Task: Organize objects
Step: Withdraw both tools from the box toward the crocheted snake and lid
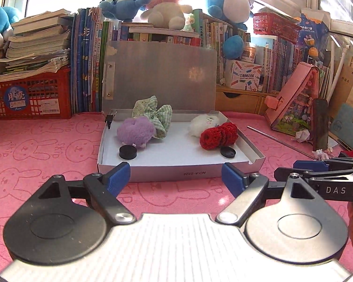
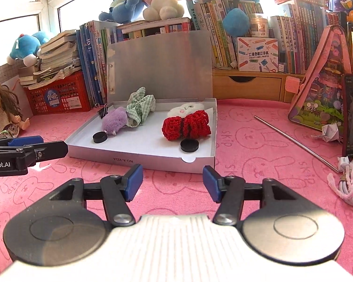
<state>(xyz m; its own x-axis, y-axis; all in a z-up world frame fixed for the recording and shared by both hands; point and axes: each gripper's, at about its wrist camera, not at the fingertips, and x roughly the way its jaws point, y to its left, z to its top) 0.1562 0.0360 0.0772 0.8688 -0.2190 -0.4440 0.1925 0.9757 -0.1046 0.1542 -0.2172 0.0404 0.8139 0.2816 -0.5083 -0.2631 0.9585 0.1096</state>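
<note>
In front of the open box [image 1: 176, 176] on the pink worktop [image 1: 47, 145], we hold the left hand-held gripper [image 1: 176, 178] and the right hand-held gripper [image 2: 173, 179] spread wide and empty, so we should reach low over the front wall for the red scrunchie [image 2: 187, 125].

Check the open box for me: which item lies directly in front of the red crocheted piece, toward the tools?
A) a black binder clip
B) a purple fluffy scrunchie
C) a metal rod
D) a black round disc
D: a black round disc rests on the white floor of the box just in front of the red crocheted piece; the binder clip is at the far left corner.
</note>
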